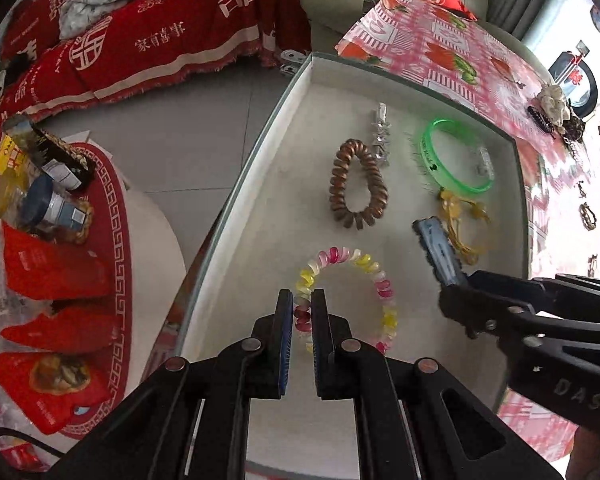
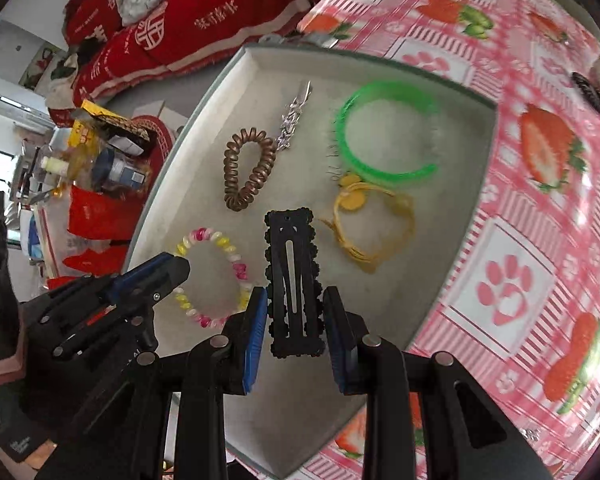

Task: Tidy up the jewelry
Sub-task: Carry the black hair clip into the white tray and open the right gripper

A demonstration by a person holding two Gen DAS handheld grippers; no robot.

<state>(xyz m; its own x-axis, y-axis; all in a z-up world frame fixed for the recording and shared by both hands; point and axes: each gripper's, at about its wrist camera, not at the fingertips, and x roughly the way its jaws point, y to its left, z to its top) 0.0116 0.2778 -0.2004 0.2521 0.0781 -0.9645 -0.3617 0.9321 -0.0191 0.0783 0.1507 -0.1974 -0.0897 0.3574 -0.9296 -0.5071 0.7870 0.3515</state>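
Holding two pieces at once, I work over the grey tray [image 2: 188,168] that sits on the strawberry-print tablecloth [image 2: 512,208]. My left gripper [image 1: 302,314] is clamped tight on the pink, yellow and white spiral hair tie [image 1: 380,280], its blue pads pinching the left side of the loop while the rest of the coil lies out over the tray floor. My right gripper [image 2: 296,320] is closed on the black scalloped snap clip [image 2: 294,280], which stands lengthwise between the pads and points away from me (from the left wrist view it shows as a dark bar sticking up out of the jaws, just beside the yellow piece).

Further in on the tray floor lie the other items. A brown spiral hair tie [image 2: 250,168] rests near the middle, with a silver hair clip [image 2: 294,118] just beside its upper end; I cannot tell whether they touch. A green bangle [image 2: 384,136] lies toward the far right corner, and a yellow cord bracelet [image 2: 374,226] sits right below it, near the tip of my black clip.

Off the tray, a few small dark and pale accessories [image 1: 556,110] lie on the cloth near the table's far edge, too blurred to identify.
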